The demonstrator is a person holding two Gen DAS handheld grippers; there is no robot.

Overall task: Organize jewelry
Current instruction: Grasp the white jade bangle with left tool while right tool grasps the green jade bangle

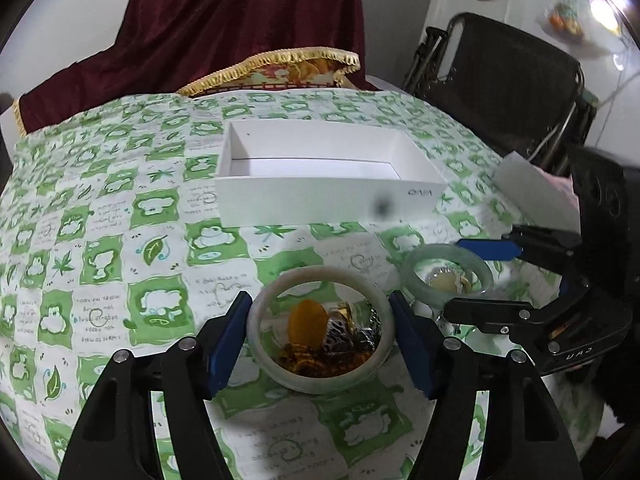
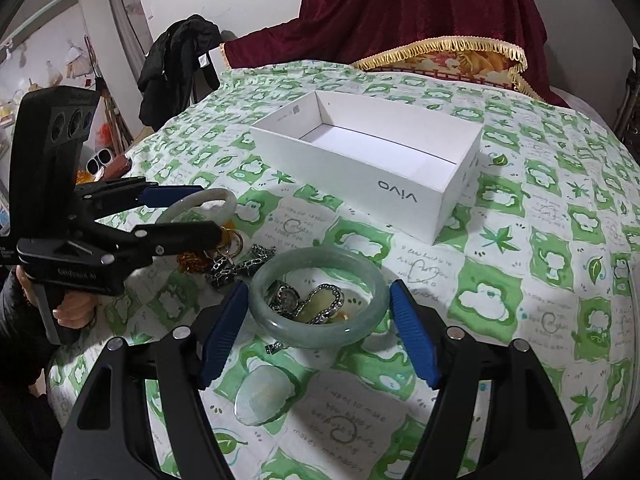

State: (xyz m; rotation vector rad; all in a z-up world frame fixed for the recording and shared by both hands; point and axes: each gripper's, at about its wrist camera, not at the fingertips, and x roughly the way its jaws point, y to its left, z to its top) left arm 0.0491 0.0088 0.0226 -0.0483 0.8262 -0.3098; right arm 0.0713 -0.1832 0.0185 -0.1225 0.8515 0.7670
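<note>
Bangles are sitting between spread fingers in both views. Left wrist view: the left gripper (image 1: 320, 328) is gaping wide around a pale bangle (image 1: 256, 322) at lower centre, not yet pinching — amber and chain pieces are lying inside its ring. Upper centre, the white box (image 1: 296, 200) is waiting empty.

Right wrist view: the right gripper (image 2: 316, 330) is likewise straddling a green bangle (image 2: 376, 292), unclosed — a pendant and chain are cluttering its middle, complicating a clean lift.

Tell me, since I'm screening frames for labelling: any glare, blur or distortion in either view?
Left wrist view: bright lamp flare at upper right, a blurred patch on the white box front, table edge bowed by the fisheye. Right wrist view: no flare, even light, box lettering sharp, soft shadows under the green bangle, dark corners from the lens.
</note>
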